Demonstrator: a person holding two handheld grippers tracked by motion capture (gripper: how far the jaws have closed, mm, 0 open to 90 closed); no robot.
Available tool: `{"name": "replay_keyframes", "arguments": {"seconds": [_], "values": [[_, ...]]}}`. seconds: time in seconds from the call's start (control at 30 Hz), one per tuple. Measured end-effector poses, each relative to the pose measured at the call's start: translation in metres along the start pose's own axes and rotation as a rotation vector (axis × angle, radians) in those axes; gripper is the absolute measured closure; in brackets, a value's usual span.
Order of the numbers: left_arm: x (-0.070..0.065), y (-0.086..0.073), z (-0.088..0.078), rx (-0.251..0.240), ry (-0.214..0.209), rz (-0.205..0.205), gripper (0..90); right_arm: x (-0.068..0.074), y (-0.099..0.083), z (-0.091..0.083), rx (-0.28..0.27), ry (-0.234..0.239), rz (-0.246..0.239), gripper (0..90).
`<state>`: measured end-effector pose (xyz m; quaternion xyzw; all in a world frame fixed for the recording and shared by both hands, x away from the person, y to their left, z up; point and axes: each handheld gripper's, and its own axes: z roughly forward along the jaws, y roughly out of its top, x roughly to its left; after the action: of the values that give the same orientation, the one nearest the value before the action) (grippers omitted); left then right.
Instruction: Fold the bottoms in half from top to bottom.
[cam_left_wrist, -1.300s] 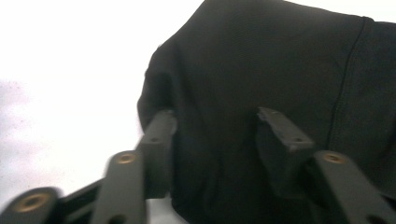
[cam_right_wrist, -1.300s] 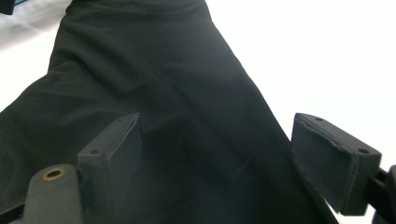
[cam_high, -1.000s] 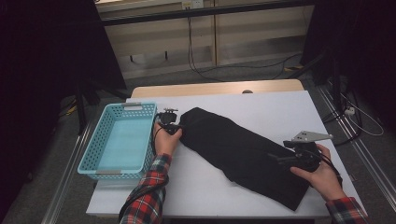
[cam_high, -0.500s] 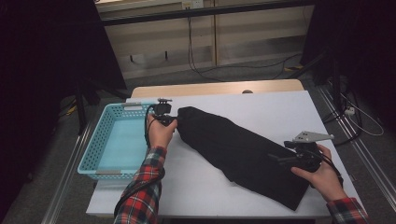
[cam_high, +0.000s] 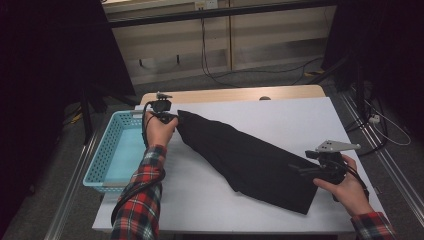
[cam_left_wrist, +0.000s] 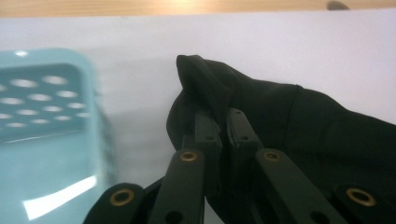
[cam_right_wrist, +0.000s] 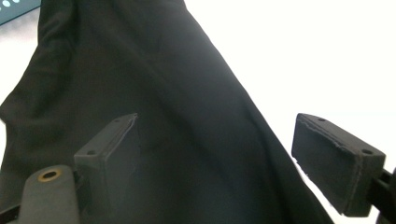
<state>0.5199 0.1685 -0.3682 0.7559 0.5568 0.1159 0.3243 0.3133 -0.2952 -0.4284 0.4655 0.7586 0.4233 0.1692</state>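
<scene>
Table: white table top (cam_high: 300, 120), with a wooden strip along its far edge.
Black garment: a black cloth garment (cam_high: 250, 160) lies spread diagonally across the table, from near the far-left corner to near the near-right corner. Its exact kind cannot be told.
Garment, far end: bunched into a raised fold just beside the basket's far-right corner, lifted slightly off the table surface.
Garment, near end: flat on the table, close to the near-right corner.
Left gripper: the left gripper (cam_high: 172, 119) is at the garment's far end, near the far-left part of the table. In the left gripper view its jaws are clenched together with a pinch of the black cloth (cam_left_wrist: 219, 93) caught between them; the fabric rises above the jaw tips.
Right gripper: the right gripper (cam_high: 302, 171) is at the garment's near end, by the right edge of the table. In the right gripper view its jaws stand wide apart, released, one jaw over the cloth (cam_right_wrist: 187, 116) and the other over bare table; the pads press on nothing.
Basket: a light blue perforated plastic basket (cam_high: 107, 155) sits along the left edge of the table, just beside the left gripper.
Person: both forearms in red plaid sleeves (cam_high: 142, 200) enter from the near edge.
</scene>
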Motion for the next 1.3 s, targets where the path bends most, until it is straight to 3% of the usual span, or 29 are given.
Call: {"name": "replay_keyframes", "arguments": {"seconds": [0.1,0.17,0.73,0.9,1.17,1.3], "values": [[0.009,0.003,-0.005,-0.009,0.025,-0.017,85.6,-0.001,0.000,0.000,-0.001,-0.001,0.001,15.6],[0.010,0.002,-0.007,-0.009,0.014,-0.015,85.5,-0.001,-0.001,0.000,0.001,-0.002,-0.002,15.6],[-0.066,-0.036,0.005,-0.036,-0.232,0.190,85.3,0.005,0.000,0.005,0.010,0.011,-0.016,15.3],[-0.082,-0.048,0.007,-0.047,-0.302,0.200,85.2,0.008,0.000,0.007,0.016,0.022,-0.020,15.2],[-0.106,-0.064,0.013,-0.055,-0.398,0.259,85.3,0.010,0.000,0.009,0.017,0.024,-0.028,15.2],[-0.115,-0.070,0.015,-0.043,-0.420,0.283,85.3,0.011,0.000,0.009,0.023,0.025,-0.026,15.3]]}}
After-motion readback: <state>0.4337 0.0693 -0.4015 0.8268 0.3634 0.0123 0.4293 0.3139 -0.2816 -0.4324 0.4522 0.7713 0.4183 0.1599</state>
